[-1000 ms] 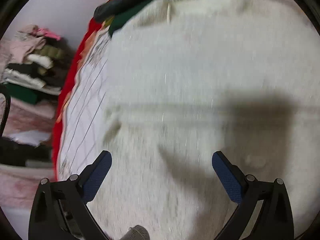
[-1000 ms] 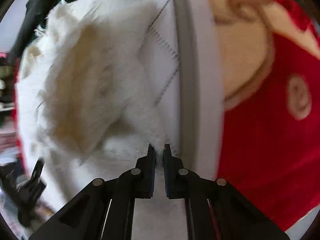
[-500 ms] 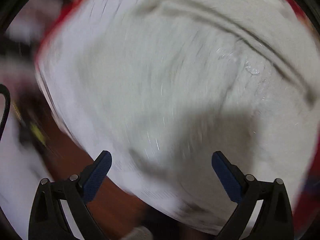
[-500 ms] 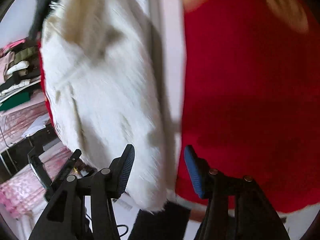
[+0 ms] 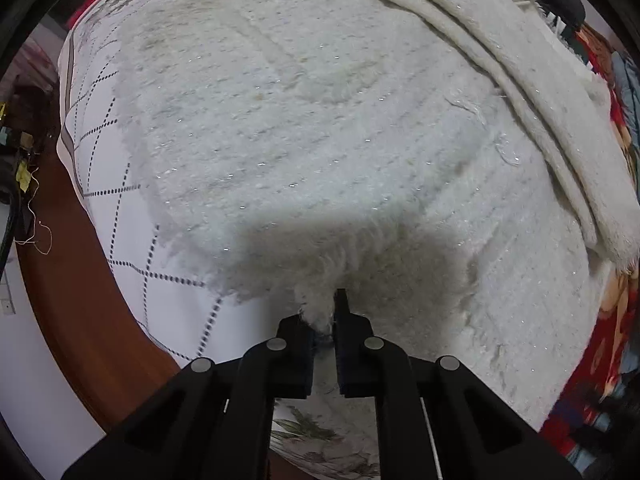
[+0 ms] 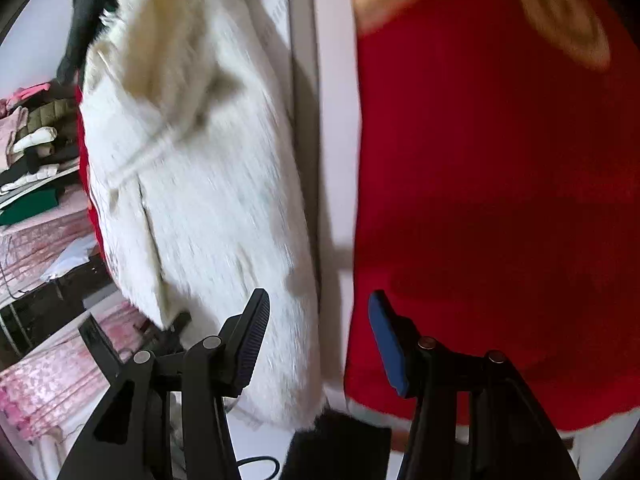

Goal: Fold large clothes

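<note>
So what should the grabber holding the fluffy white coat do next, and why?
Probably lift that pinched hem and carry it across to fold. The left gripper is shut on the white coat, which lies spread flat; the right gripper is open, holding nothing.

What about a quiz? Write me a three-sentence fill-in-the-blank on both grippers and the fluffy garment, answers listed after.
1. The left gripper is ____ on the edge of the white fluffy coat.
2. The right gripper is ____, holding nothing.
3. Right of the coat in the right wrist view lies a ____ blanket.

Missing words: shut; open; red
</note>
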Demonstrator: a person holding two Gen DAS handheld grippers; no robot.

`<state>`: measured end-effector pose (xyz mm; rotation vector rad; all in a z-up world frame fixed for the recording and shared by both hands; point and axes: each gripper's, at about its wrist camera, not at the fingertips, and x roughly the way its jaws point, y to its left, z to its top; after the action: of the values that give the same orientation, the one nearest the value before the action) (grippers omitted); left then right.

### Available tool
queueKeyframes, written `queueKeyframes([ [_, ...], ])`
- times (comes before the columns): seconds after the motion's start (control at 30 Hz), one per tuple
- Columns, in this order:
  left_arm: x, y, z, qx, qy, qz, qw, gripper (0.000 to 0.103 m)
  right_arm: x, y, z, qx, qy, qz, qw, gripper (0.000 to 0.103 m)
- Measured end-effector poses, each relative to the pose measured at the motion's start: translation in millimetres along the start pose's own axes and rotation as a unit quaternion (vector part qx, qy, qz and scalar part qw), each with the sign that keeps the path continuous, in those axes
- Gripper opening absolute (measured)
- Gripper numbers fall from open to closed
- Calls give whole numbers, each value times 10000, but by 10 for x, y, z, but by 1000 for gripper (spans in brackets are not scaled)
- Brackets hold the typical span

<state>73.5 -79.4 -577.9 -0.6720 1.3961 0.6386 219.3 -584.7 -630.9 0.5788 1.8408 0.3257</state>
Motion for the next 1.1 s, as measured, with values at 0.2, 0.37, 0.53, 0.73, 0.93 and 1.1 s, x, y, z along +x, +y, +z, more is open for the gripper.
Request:
queueKeyframes([
  [0.2,39,15,-10,327,-101,201,9992,6,-102,340,683,-473,-781,-412,9950,54],
  [0.37,140,-81,-132,391,-168,303,9986,6,58,552,1125,-1121,-871,-804,9866,26],
  [0.53,222,-62,-193,407,-156,299,9986,7,7,545,1174,-909,-1227,-1161,9814,9],
  [0.73,98,-105,-3,541,-131,456,9974,13,-53,519,1186,-848,-874,-927,9882,15],
  [0.93,-330,-407,-126,1537,-706,973,9808,86,-584,155,929,-1242,-1192,-147,9850,53],
  [1.1,-494,-810,-214,2151,-1002,1057,9657,96,-727,-329,747,-781,-460,1625,9825,53],
])
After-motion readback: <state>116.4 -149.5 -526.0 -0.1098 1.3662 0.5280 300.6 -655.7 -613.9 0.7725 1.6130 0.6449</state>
